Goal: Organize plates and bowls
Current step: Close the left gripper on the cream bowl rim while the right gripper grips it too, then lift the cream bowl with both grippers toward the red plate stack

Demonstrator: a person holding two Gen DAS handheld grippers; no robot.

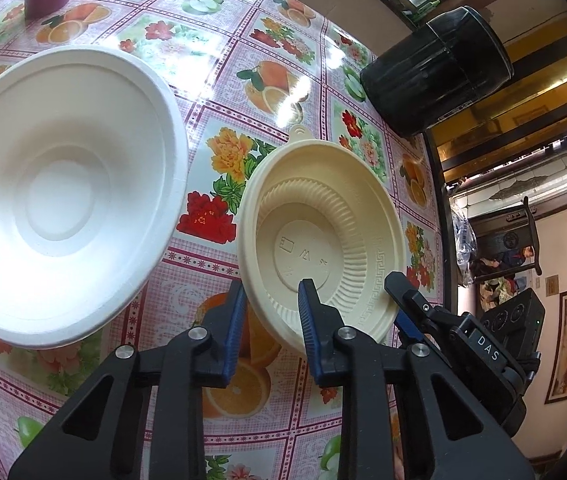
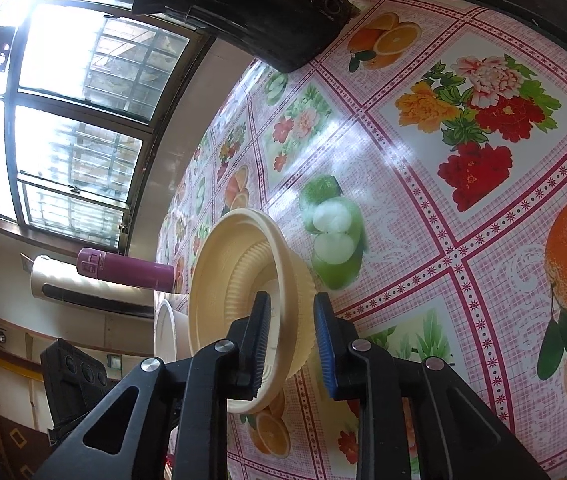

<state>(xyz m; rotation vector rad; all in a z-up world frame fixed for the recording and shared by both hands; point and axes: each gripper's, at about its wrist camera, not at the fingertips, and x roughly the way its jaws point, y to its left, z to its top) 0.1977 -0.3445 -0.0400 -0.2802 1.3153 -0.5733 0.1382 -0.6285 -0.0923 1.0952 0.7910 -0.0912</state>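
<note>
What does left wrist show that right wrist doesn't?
Left wrist only: the inside of the white bowl face-on, and the right gripper at the cream bowl's far rim. Right wrist only: the window and a white air-conditioner unit. Both: the cream bowl with fingers straddling its rim, the maroon flask, the black pot and the fruit-and-flower tablecloth.

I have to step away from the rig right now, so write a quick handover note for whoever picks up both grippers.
Left gripper: open, its fingers straddling the near rim of the cream bowl.
Right gripper: open, its fingers around the same bowl's wall at the opposite rim.
White bowl: sits alone on the table, left of the cream bowl.
Done: nothing stacked yet.
Left: probably grip the cream bowl and nest it with the white one.
</note>
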